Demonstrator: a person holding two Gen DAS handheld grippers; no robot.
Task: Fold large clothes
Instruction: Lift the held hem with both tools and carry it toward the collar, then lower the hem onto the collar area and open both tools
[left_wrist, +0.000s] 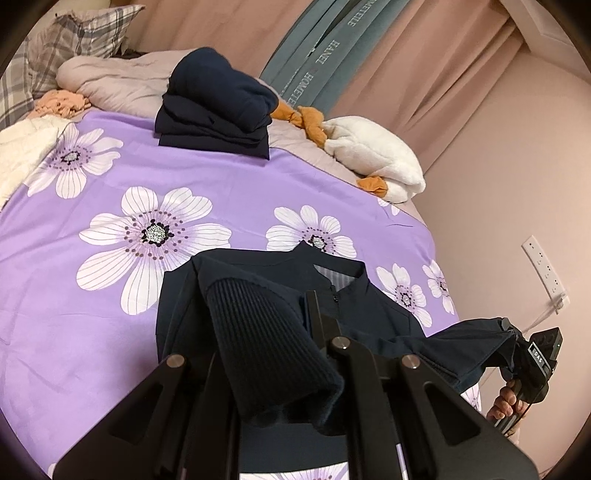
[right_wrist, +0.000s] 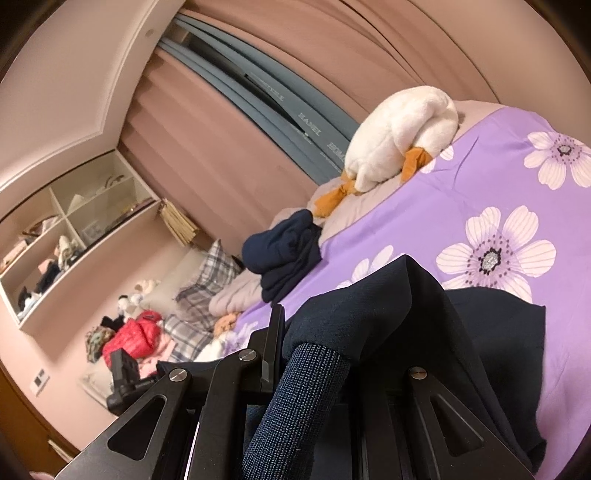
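jacket (left_wrist: 258, 295) on bedspread (left_wrist: 110, 314), folded stack (left_wrist: 218, 107) behind

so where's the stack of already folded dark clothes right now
In the left wrist view the folded navy stack sits at the bed's far end, on the purple floral cover's edge, left of the white plush goose.

The room is evenly lit with soft, warm indoor light and no hard shadows; the purple floral bedspread (left_wrist: 74, 229) shows bright and clear. Both fisheye views bend straight lines strongly toward a dark round rim, so the curtains (right_wrist: 229, 155) curve. The navy jacket (left_wrist: 258, 332) reads almost black, with little detail. The close black gripper frames look slightly soft. There is no glare.
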